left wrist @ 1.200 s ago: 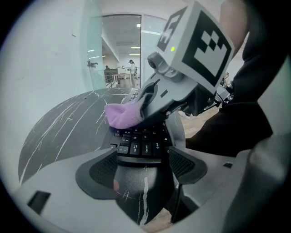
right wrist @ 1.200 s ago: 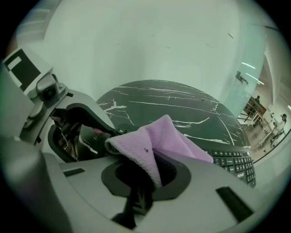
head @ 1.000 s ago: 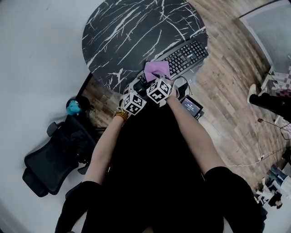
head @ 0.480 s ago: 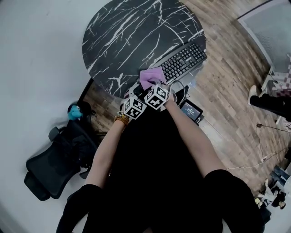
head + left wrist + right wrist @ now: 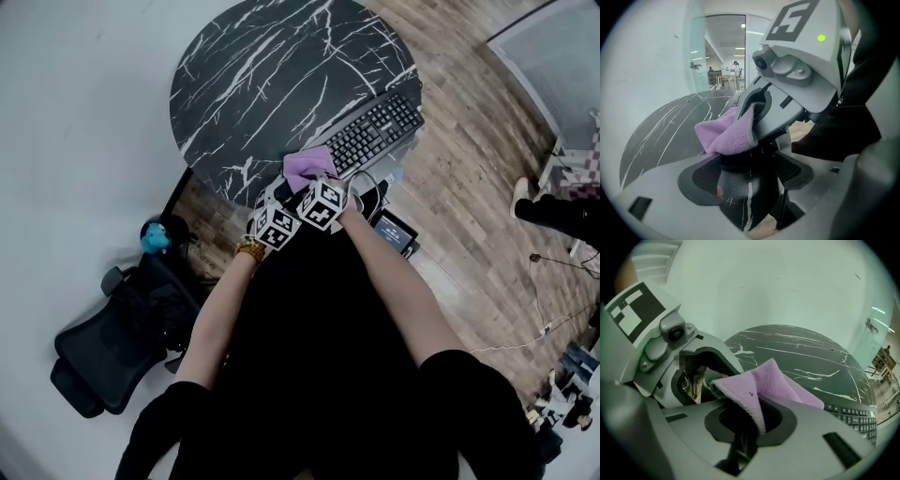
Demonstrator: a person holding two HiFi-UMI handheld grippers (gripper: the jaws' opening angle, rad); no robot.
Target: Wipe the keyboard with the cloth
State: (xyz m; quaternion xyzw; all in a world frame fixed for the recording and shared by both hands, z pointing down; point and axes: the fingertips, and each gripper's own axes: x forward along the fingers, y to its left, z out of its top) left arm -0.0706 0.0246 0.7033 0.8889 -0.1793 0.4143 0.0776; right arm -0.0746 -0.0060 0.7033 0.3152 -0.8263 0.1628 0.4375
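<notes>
A black keyboard (image 5: 375, 131) lies at the right edge of the round black marble table (image 5: 262, 75). The purple cloth (image 5: 307, 167) sits just off the keyboard's left end, near the table's front edge. My right gripper (image 5: 314, 180) is shut on the cloth (image 5: 773, 385), which is bunched up between its jaws (image 5: 750, 420). The keyboard (image 5: 855, 416) shows at the right of that view. My left gripper (image 5: 269, 202) hovers close beside it on the left. In the left gripper view its jaws (image 5: 749, 165) stand open with only the tabletop between them, and the cloth (image 5: 726, 136) is just ahead.
A black office chair (image 5: 103, 347) stands on the floor at lower left, with a blue object (image 5: 153, 236) above it. A small device with a screen (image 5: 396, 230) lies on the wood floor under the table's edge. Another person's shoe (image 5: 521, 190) is at the right.
The right gripper has drawn the cloth left and toward me, from the keyboard's left end to just beside it. The left gripper has stayed alongside.
</notes>
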